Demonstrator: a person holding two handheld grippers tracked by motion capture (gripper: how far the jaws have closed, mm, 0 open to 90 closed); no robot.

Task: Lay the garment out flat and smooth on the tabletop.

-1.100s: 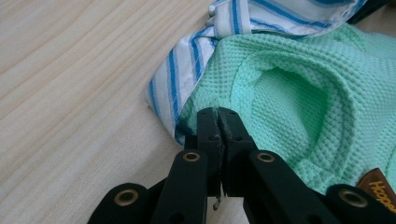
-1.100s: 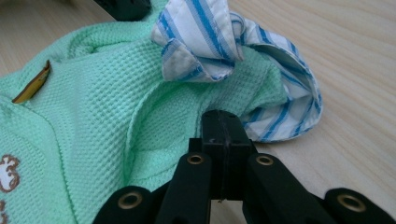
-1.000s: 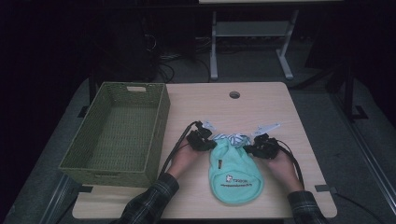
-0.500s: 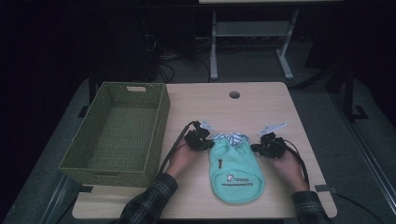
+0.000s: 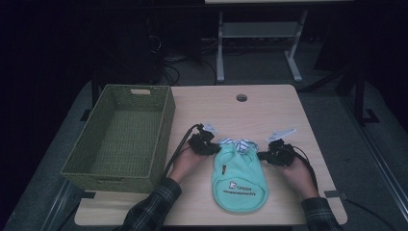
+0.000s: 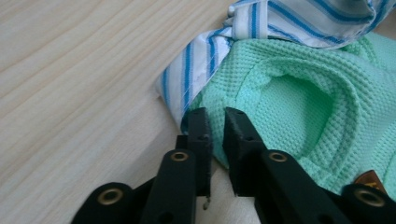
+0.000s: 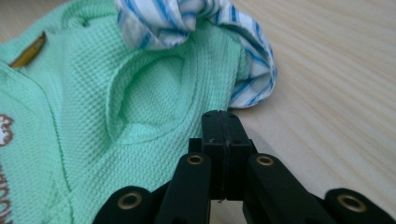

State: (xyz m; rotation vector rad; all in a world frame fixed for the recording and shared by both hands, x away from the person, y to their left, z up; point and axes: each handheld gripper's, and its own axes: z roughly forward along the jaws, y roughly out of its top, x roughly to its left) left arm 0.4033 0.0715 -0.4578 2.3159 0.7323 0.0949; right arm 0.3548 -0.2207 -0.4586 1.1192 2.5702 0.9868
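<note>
a mint green garment (image 5: 239, 179) lies flat on the tabletop (image 5: 269, 110), its blue-striped collar (image 5: 236, 144) at the far end, right of the woven basket (image 5: 122, 137). the left gripper (image 6: 215, 122) sits at the garment's left shoulder; its fingers (image 6: 200, 126) have just been opening, a narrow gap showing with no fabric between. the right gripper (image 7: 220, 122) sits at the right shoulder, fingers (image 7: 212, 128) closed together, gripping nothing
</note>
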